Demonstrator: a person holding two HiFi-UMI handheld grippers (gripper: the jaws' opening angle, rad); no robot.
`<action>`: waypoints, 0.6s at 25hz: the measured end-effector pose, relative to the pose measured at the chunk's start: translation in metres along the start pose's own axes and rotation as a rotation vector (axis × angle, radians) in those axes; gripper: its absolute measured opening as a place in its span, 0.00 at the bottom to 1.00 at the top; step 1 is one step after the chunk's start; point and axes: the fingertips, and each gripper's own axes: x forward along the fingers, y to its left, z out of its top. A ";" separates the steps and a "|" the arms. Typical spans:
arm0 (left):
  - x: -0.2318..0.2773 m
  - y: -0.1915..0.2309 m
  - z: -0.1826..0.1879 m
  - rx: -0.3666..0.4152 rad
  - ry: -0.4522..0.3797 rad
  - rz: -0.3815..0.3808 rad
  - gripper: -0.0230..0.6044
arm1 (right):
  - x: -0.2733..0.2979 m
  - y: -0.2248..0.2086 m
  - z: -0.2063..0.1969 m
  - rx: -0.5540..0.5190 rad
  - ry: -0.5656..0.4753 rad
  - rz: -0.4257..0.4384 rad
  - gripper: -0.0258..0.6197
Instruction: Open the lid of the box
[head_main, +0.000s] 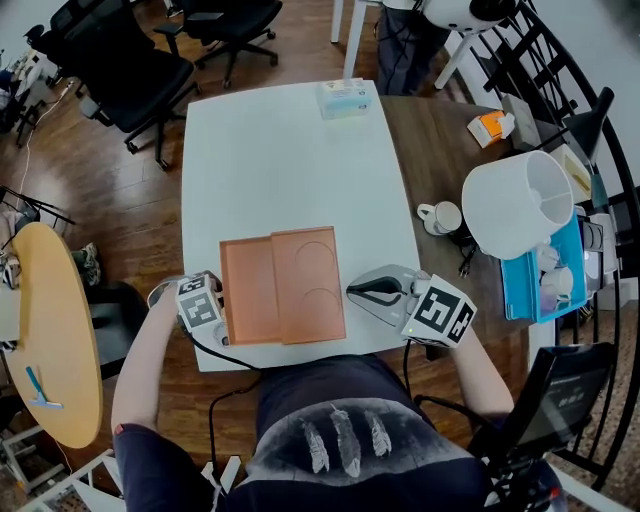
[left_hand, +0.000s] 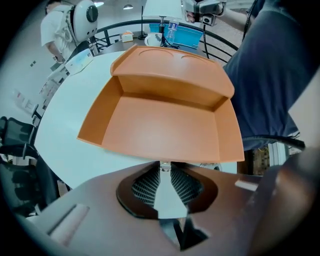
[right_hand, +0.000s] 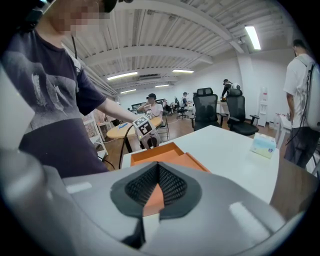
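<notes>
Your left gripper points almost straight down at the left end of the orange box, which lies near your edge of the white table. Its jaws are nearly together. The tips meet right at the rim of the box's near wall, pinched on a small pale nub there, though you cannot tell from this view exactly what that nub is. Bare table shows through the narrow slit behind the tips. The lid, with two round recesses in its top, lies flat and offset toward your right. It covers the right part of the box and leaves the left part open just beyond your left gripper. Your right gripper slants down at the opposite end, with its tips at the lid's right edge. Its jaws are closed tip to tip, and through the gap behind them you see orange lid, then white table. No view shows the lid actually pinched between those pads. The box and lid lie between your two grippers.
</notes>
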 end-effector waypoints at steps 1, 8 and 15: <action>0.000 0.000 0.000 0.002 0.002 0.000 0.17 | 0.000 0.000 0.001 -0.002 0.000 0.000 0.04; 0.003 -0.001 -0.001 -0.015 -0.032 -0.001 0.17 | -0.002 0.002 0.005 -0.009 -0.007 -0.002 0.04; 0.002 -0.001 -0.006 -0.098 -0.076 0.001 0.19 | -0.004 0.006 0.002 -0.008 0.002 -0.008 0.04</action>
